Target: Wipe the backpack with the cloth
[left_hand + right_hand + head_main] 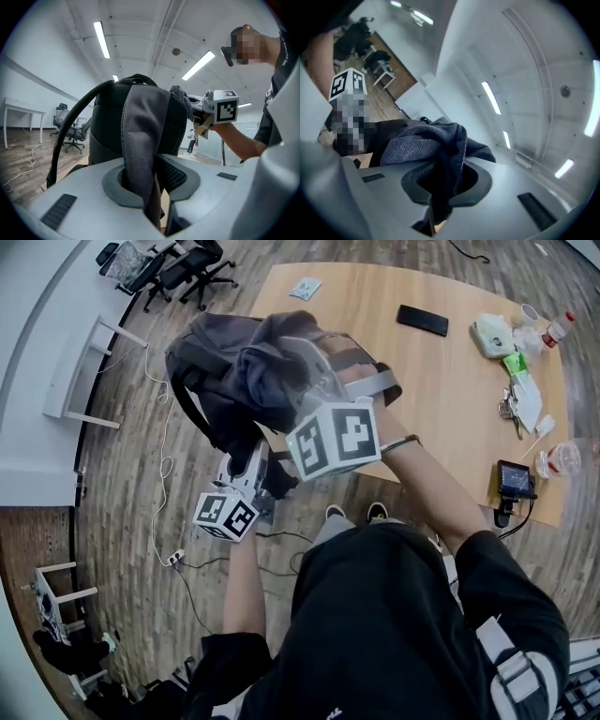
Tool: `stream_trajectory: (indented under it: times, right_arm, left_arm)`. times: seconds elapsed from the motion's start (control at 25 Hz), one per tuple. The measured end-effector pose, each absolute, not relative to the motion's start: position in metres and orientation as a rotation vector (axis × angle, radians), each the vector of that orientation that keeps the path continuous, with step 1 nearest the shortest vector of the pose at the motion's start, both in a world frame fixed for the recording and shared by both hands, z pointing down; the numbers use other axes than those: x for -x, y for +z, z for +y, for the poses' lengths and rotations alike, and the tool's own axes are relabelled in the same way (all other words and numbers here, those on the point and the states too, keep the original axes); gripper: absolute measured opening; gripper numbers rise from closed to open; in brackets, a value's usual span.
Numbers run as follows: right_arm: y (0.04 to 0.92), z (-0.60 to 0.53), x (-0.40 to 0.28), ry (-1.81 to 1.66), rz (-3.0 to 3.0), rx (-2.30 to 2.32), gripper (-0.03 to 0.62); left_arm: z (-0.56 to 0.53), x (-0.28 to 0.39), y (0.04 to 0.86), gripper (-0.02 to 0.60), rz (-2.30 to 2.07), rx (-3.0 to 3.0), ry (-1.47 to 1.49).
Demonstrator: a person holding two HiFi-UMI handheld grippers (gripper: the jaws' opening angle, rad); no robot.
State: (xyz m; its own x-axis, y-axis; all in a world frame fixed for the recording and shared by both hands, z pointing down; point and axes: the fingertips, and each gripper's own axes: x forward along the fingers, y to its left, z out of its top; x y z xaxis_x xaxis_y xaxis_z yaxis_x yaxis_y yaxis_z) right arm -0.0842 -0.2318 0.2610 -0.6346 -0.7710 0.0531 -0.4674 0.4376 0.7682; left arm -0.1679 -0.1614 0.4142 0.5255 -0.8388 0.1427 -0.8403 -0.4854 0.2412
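backpack (pixel 107 131) in L jaws, cloth (pixel 436 139) in R jaws

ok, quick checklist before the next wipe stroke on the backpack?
1. Left gripper clamped on the backpack's grey strap: ok.
2. Right gripper shut on the cloth: ok.
3. Cloth against the backpack: ok, it is bunched at the top of the pack.
4. Backpack resting on the table: cannot tell; in the head view it overlaps the table edge.
5. Black loop strap out of the cloth's way: ok, it hangs on the side away from the cloth.
6. Phone apart from the pack: ok.
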Motion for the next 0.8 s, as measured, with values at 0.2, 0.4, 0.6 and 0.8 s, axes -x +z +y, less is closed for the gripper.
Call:
stream_trajectory:
  times: [0.2,0.4,0.6,0.8]
  right_arm:
    - [0.274,-0.201,0.109,-1.187,-2.300,-0.917,0.041]
    - [0.315,-0.173,0.094,-1.108,-2.339,-0.884,0.040]
    - [0.368,-0.168,0.082,-0.928,-2.368,-0.881,0.040]
    - [0.526,-0.164,0.078,-0.481,-2.242,-0.656,0.040]
  left_arm:
    - [-0.155,0.172,0.421,0.081,-1.423,-2.439,-0.011]
    - [-0.150,0.175,0.417,0.081,-1.431,-2.446,0.012]
    - [-0.154,0.170,0.416,0.081,-1.414,-2.450,0.000]
    - [-0.155,0.165,0.414,0.081,-1.401,-2.455,0.001]
